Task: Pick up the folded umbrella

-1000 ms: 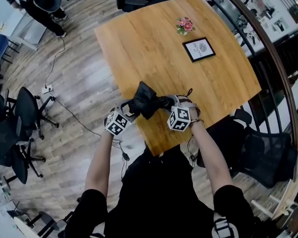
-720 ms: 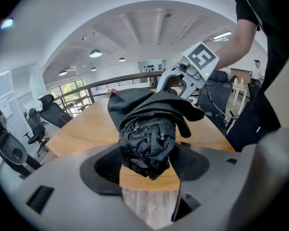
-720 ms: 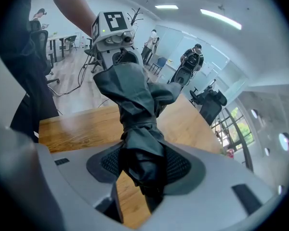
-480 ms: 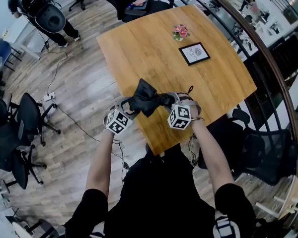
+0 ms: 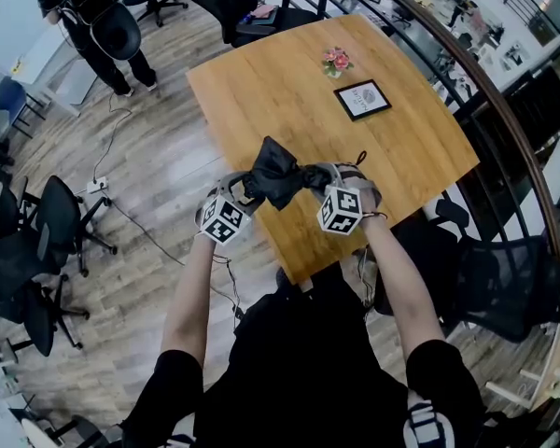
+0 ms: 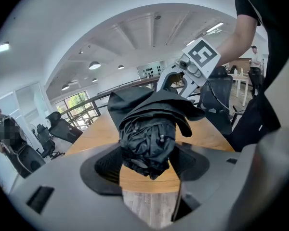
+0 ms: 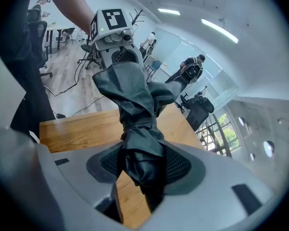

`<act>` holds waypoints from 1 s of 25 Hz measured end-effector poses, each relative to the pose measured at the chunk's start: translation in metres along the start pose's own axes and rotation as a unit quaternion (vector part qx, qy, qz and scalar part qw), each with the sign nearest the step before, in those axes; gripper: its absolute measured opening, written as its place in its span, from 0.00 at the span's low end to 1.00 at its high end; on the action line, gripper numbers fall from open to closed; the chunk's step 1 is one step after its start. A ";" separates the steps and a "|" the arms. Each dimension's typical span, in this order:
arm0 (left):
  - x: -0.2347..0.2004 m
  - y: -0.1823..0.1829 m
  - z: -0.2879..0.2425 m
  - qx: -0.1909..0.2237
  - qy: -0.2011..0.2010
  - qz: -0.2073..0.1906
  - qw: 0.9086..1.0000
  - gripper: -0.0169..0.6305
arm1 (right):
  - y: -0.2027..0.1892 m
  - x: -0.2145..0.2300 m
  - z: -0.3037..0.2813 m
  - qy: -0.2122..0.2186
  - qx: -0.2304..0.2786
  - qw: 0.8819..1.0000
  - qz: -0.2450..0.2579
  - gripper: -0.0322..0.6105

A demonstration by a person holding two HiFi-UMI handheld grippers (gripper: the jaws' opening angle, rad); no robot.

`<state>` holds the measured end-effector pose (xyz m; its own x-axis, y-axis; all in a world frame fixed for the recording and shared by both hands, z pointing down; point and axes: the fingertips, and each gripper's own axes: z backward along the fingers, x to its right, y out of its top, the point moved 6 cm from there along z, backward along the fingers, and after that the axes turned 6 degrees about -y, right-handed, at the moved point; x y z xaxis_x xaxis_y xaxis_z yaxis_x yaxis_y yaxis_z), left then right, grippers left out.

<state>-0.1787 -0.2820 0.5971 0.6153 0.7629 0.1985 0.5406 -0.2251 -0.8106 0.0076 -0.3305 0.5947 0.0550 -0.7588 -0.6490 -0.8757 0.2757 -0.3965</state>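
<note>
The folded black umbrella (image 5: 278, 177) hangs in the air above the near corner of the wooden table (image 5: 289, 82), held at both ends. My left gripper (image 5: 245, 192) is shut on its bunched fabric end (image 6: 149, 138), the pads pressing on either side. The right gripper (image 5: 319, 180) is shut on the other, narrower end (image 7: 139, 129), where a strap wraps the cloth. A loose flap of canopy sticks up between the two. In the left gripper view the right gripper (image 6: 176, 78) shows beyond the umbrella; in the right gripper view the left gripper (image 7: 116, 47) does.
On the table's far part lie a framed picture (image 5: 362, 99) and a small pink flower posy (image 5: 336, 61). Office chairs (image 5: 37, 231) stand on the wood floor to the left, with a cable there. A person (image 5: 84, 7) stands far left. A curved railing (image 5: 504, 91) runs along the right.
Both grippers have risen together with the umbrella held between them, so it now hangs higher above the table corner. The grip has not changed.
</note>
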 end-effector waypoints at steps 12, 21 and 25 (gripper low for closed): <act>0.003 0.023 0.012 0.011 0.006 -0.029 1.000 0.54 | 0.004 0.008 0.023 -0.027 0.004 1.000 -0.001 0.42; 0.005 0.032 0.020 0.008 0.024 -0.037 0.999 0.54 | 0.009 0.014 0.031 -0.041 0.012 0.999 0.008 0.42; 0.006 0.034 0.023 0.006 0.026 -0.041 0.999 0.54 | 0.009 0.014 0.033 -0.044 0.019 0.999 0.012 0.42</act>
<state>-0.1699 -0.2710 0.5585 0.5981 0.7457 0.2935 0.5838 -0.1546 -0.7971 0.0163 -0.3194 0.5601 0.0786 -0.6976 -0.7122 -0.8584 0.3160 -0.4042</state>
